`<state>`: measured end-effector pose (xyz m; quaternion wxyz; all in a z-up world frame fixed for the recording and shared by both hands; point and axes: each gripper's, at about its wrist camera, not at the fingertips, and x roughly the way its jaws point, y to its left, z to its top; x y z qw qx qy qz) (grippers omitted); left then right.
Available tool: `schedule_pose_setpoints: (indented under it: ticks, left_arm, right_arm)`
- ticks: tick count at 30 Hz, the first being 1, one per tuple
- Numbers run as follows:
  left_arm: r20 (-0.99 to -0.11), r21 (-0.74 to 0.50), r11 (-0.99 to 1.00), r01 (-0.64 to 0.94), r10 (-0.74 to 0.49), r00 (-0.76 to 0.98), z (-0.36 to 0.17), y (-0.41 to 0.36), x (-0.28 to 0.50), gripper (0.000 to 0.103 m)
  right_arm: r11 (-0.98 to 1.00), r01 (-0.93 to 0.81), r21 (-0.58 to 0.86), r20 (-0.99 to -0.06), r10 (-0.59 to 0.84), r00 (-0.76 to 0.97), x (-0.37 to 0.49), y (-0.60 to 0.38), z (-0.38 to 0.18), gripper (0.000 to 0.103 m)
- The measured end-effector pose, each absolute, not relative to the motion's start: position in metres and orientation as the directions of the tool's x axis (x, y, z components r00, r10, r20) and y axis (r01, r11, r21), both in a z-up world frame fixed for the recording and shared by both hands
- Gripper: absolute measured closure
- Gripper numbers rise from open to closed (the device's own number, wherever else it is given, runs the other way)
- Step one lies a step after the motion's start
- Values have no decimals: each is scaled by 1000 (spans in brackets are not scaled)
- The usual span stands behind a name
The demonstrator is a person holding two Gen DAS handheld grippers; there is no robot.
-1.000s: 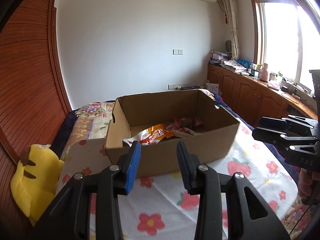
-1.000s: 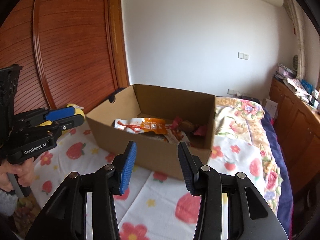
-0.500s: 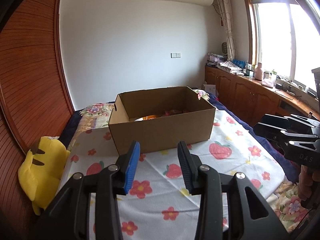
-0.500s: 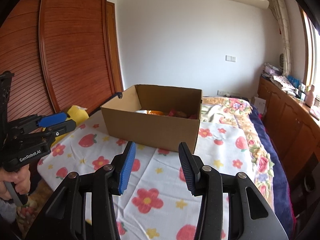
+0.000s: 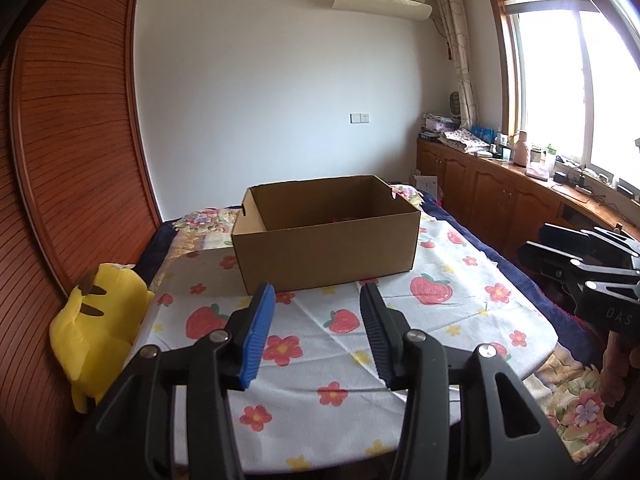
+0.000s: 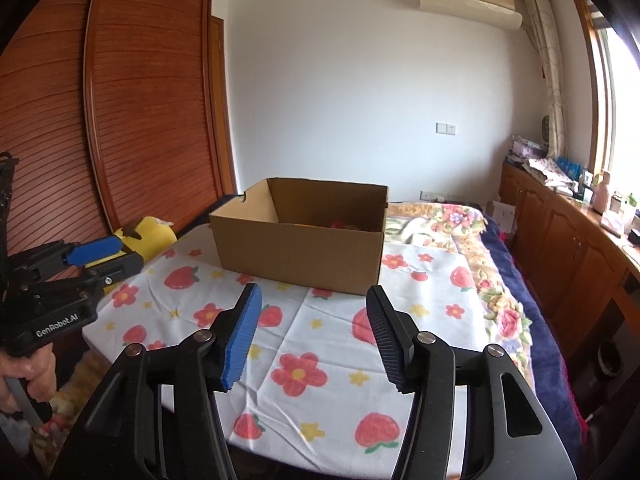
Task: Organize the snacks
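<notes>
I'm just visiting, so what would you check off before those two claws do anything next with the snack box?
1. Left claw empty: ok, jaws opening, nothing between them.
2. Right claw empty: ok, jaws opening, nothing between them.
3. Cardboard box upright on the flowered cloth: ok.
4. Snacks inside the box: ok, though only a sliver shows over the rim.
5. Snacks left on the cloth: none visible.
6. All snacks collected: cannot tell.

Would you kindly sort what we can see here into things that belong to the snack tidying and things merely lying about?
Belongs to the job:
- cardboard box
- snack packets just visible inside it
- left gripper, jaws opening, nothing between them
- right gripper, likewise

Just lying about:
- yellow plush toy
- strawberry tablecloth
- pink flask on the sideboard
</notes>
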<state>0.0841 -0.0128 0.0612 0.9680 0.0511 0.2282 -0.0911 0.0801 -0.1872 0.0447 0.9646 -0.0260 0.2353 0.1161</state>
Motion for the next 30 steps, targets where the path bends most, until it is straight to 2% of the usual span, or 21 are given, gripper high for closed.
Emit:
schedule_pose_setpoints:
  ticks: [11,13,20,21,24,30]
  left_arm:
    - [-443,55,991,124,-87,892,49,-6,65,46]
    - [-433,51,992,111,-78,898,47,-6,63,34]
    - [-422,37,996,79,-56,905,41,-3,55,24]
    - [-418,37,996,76,-54,907,41,-3,54,15]
    - [-393,35,997,67,-48,918,42,-2,47,5]
    - [-361,52,997,58,-35,932,44,-5,35,1]
  right_arm:
    - [981,-196,-5,-435,175,883,62,-183,36,21]
    - [981,-193,-2,-440,173,881,61,-183,32,18]
    - [984,-175,10,-451,161,878,61,-183,22,13]
    - [985,-170,10,-451,156,879,61,-183,22,12]
    - [986,-164,15,-447,153,881,60,-184,22,11]
    - [988,-155,13,-446,144,883,57,-185,20,10]
